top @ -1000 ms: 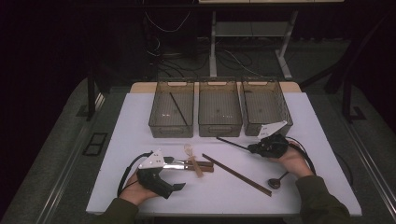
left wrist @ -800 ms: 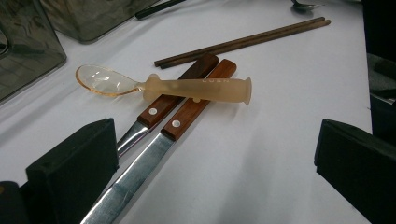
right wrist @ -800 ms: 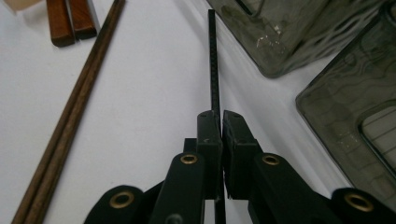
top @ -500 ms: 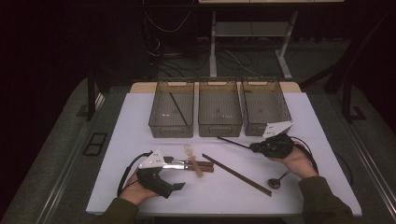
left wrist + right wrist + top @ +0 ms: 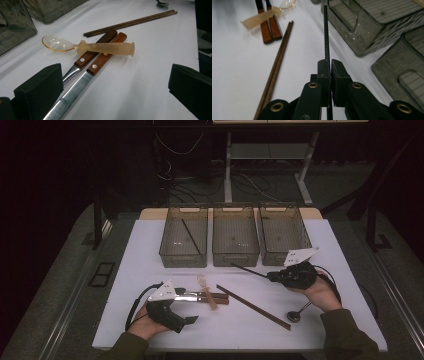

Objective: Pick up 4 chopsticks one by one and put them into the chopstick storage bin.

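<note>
Black chopstick (image 5: 326, 37) sits clamped in my right gripper (image 5: 292, 275), jaws pinched tight on it, tip pointing toward the bins. Since a second ago it has risen off the white table (image 5: 150, 265) and shifted nearer the middle bin (image 5: 235, 237), so I judge the drop-off is next. Left bin (image 5: 184, 240) already holds one matching black stick; middle and right bin (image 5: 282, 237) look empty. My left gripper (image 5: 167, 302) rests jaws spread, over the two wooden-handled knives (image 5: 100, 58) and clear spoon (image 5: 87, 46). Brown chopsticks (image 5: 252, 306) lie between.
</note>
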